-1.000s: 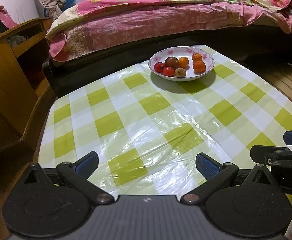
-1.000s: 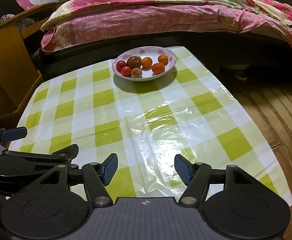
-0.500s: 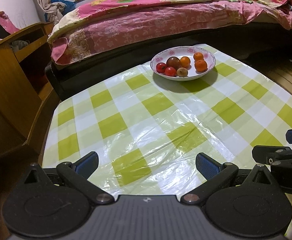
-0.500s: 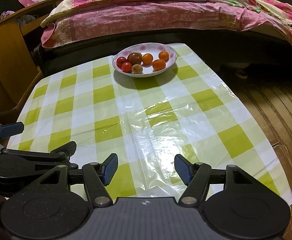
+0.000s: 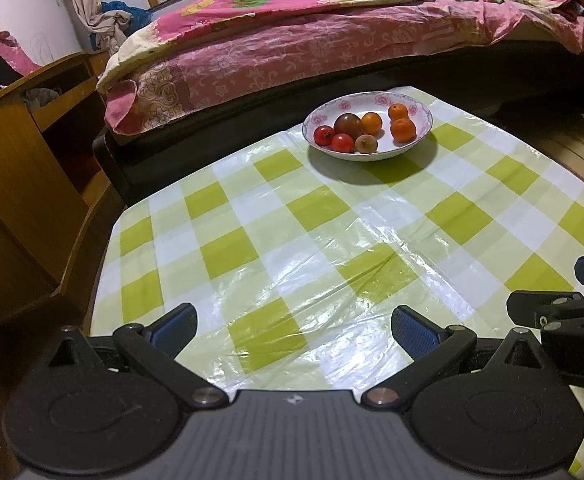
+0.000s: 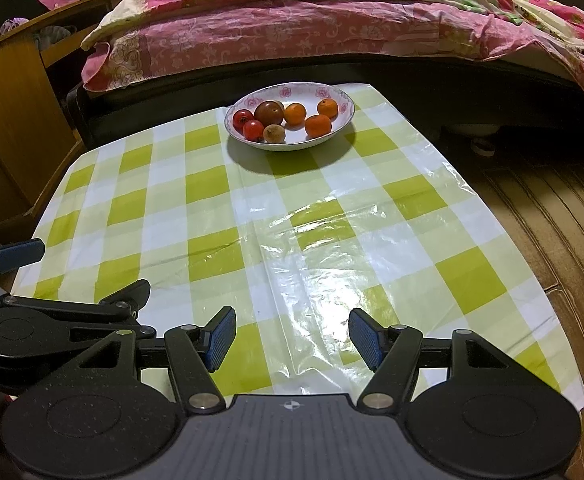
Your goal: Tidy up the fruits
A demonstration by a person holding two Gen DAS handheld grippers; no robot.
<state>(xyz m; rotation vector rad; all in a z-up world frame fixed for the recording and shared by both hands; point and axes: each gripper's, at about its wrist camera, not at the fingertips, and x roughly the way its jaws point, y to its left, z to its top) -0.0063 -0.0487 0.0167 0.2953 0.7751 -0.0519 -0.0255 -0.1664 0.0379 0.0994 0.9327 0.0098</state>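
A white bowl with a pink flower rim (image 5: 421,110) (image 6: 341,98) stands at the far end of the table. It holds two red tomatoes (image 5: 333,139) (image 6: 248,124), a dark brown fruit (image 5: 348,124) (image 6: 269,113), a small tan fruit (image 5: 366,144) (image 6: 274,134) and three oranges (image 5: 402,129) (image 6: 317,125). My left gripper (image 5: 292,328) is open and empty over the near table edge. My right gripper (image 6: 292,338) is open and empty beside it, far from the bowl.
The table wears a shiny green-and-white checked cloth (image 5: 292,240) (image 6: 292,220). A bed with a pink quilt (image 5: 311,40) (image 6: 292,28) runs behind it. A wooden cabinet (image 5: 20,160) stands left. Wooden floor (image 6: 551,208) lies right.
Both grippers have drawn back and risen a little, so the bowl sits slightly farther and the view looks more toward the bed. The jaws stayed open.
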